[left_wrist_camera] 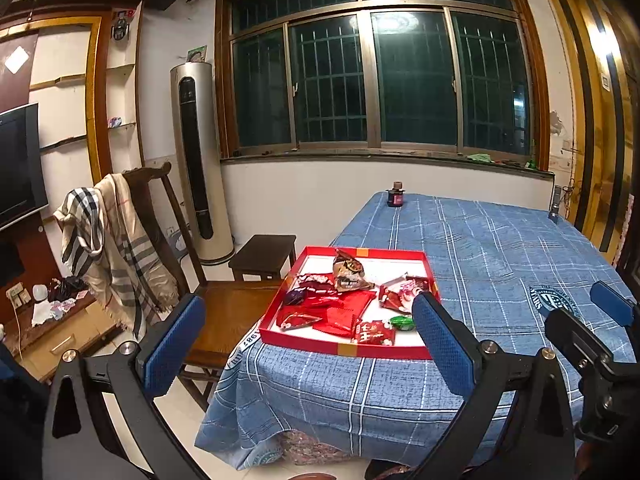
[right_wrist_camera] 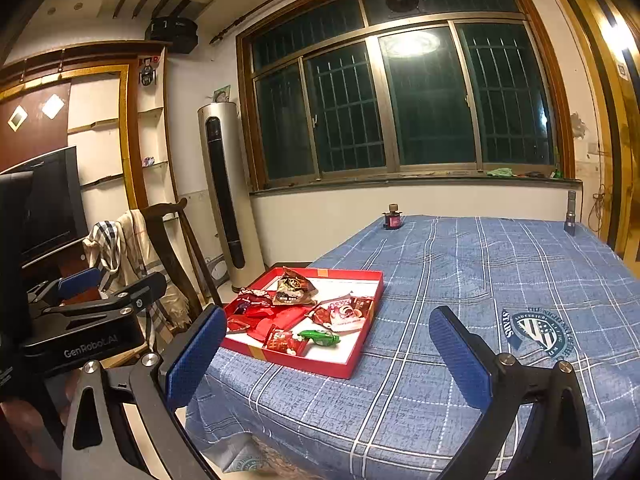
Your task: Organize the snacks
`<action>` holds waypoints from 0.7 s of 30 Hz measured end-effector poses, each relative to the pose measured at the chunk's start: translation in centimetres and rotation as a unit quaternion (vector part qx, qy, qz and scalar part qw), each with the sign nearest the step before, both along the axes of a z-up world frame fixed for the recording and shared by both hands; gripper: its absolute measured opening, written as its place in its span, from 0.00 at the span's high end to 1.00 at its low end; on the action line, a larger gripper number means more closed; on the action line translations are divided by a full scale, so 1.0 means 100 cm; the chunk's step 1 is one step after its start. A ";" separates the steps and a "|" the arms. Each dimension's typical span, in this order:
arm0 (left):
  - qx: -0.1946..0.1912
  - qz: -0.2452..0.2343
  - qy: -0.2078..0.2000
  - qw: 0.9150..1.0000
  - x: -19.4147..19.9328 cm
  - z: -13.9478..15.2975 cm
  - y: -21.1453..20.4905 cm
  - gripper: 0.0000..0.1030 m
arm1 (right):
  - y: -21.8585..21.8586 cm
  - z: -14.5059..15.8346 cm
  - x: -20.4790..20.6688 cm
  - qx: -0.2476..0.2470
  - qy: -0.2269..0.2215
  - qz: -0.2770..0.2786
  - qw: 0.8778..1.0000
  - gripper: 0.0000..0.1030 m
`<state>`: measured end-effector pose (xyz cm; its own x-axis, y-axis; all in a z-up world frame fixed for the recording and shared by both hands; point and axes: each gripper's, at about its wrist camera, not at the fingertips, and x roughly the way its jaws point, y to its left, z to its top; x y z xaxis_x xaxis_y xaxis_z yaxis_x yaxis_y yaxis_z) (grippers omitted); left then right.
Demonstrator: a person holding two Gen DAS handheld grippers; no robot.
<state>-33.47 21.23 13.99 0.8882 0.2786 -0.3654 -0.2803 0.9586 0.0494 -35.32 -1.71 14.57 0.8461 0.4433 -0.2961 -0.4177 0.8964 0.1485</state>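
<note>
Snack packets (left_wrist_camera: 344, 304): light, crinkly, probably slippery foil; piled in the red tray (left_wrist_camera: 344, 350); pinch an edge seam.
Left claw (left_wrist_camera: 308, 344): wide, empty.
Right claw (right_wrist_camera: 328, 356): wide, empty.

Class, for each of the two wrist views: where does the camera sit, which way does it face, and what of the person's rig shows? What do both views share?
Left wrist: on the open left gripper, facing the window; the right gripper shows at right.
Right wrist: on the open right gripper, facing likewise; the left gripper shows at left.
Shared: red cardboard snack tray on blue checked tablecloth.
</note>
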 end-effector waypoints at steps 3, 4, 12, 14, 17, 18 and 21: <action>-0.004 0.004 0.006 1.000 0.000 -0.004 0.005 0.00 | 0.005 -0.001 -0.002 -0.009 -0.001 0.002 1.000 0.01; -0.005 0.006 0.007 1.000 0.001 -0.005 0.007 0.00 | 0.007 -0.002 -0.002 -0.012 -0.002 0.002 1.000 0.01; -0.006 0.009 0.017 1.000 0.002 -0.009 0.013 0.00 | 0.013 -0.001 -0.009 -0.015 -0.008 0.015 1.000 0.01; -0.006 0.010 0.018 1.000 0.002 -0.010 0.014 0.00 | 0.014 0.000 -0.010 -0.015 -0.011 0.016 1.000 0.01; -0.008 0.012 0.021 1.000 0.002 -0.011 0.016 0.00 | 0.014 0.001 -0.011 -0.016 -0.015 0.016 1.000 0.01; -0.008 0.012 0.022 1.000 0.002 -0.011 0.017 0.00 | 0.014 0.001 -0.012 -0.017 -0.015 0.017 1.000 0.01; -0.007 0.014 0.022 1.000 0.003 -0.011 0.017 0.00 | 0.014 0.002 -0.013 -0.018 -0.017 0.018 1.000 0.01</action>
<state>-33.22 22.95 12.93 0.8630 0.2971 -0.4087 -0.3047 0.9512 0.0482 -36.62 -0.28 14.78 0.8400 0.4623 -0.2840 -0.4532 0.8856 0.1012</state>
